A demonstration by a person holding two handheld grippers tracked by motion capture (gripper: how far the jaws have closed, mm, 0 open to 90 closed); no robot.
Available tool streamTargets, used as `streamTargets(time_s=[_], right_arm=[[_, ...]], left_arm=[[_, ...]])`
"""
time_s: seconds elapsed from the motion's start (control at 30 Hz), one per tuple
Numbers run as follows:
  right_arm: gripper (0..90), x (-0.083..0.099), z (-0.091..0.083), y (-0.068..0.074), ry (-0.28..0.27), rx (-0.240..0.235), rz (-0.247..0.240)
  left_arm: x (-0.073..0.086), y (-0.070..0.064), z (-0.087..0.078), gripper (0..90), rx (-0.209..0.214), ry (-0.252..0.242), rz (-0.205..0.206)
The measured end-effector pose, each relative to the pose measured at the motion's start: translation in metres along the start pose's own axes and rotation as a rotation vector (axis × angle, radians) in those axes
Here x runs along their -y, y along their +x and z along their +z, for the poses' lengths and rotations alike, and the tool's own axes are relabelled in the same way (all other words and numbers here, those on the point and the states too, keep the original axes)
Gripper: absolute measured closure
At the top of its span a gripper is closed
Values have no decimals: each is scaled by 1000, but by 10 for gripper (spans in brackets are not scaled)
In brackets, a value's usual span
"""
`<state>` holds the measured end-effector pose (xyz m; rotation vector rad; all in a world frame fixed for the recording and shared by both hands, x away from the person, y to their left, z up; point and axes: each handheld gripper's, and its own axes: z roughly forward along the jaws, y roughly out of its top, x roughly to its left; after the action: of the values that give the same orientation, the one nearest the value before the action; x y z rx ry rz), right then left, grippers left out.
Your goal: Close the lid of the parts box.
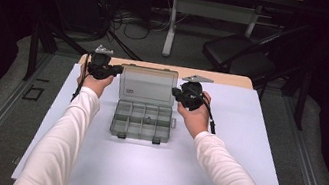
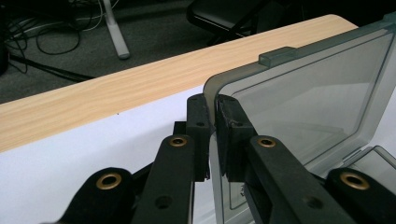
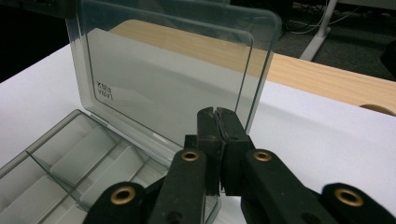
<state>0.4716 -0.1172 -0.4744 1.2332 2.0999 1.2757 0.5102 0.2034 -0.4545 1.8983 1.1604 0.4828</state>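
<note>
- Left gripper [image 2: 211, 128]: jaws pinched on the lid [image 1: 147, 84] at its upper corner.
- Right gripper [image 3: 216, 135]: jaws closed, seemingly empty, beside the lid's other edge.
- Organiser box [image 1: 141, 121] sits mid-tabletop [image 1: 244, 151], toward the far edge; lid upright, so opening looks nearly done.

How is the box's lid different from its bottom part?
The lid stands upright, while the tray lies flat on the table. The lid is one plain panel; the tray is split into compartments. The left gripper pinches the lid's edge, not the tray. Both are see-through grey plastic.
</note>
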Motion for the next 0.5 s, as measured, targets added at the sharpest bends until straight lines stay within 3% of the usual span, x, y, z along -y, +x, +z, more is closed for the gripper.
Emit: streamTargets(time_s=[0.23, 0.33, 0.5], right_arm=[[900, -11, -5, 1, -9, 8, -7], [900, -17, -8, 0, -5, -1, 13], [900, -27, -13, 1, -8, 5, 11]], left_arm=[[0, -2, -1, 839, -7, -9, 3], [2, -3, -3, 839, -8, -17, 8], [8, -5, -7, 841, -3, -53, 0]])
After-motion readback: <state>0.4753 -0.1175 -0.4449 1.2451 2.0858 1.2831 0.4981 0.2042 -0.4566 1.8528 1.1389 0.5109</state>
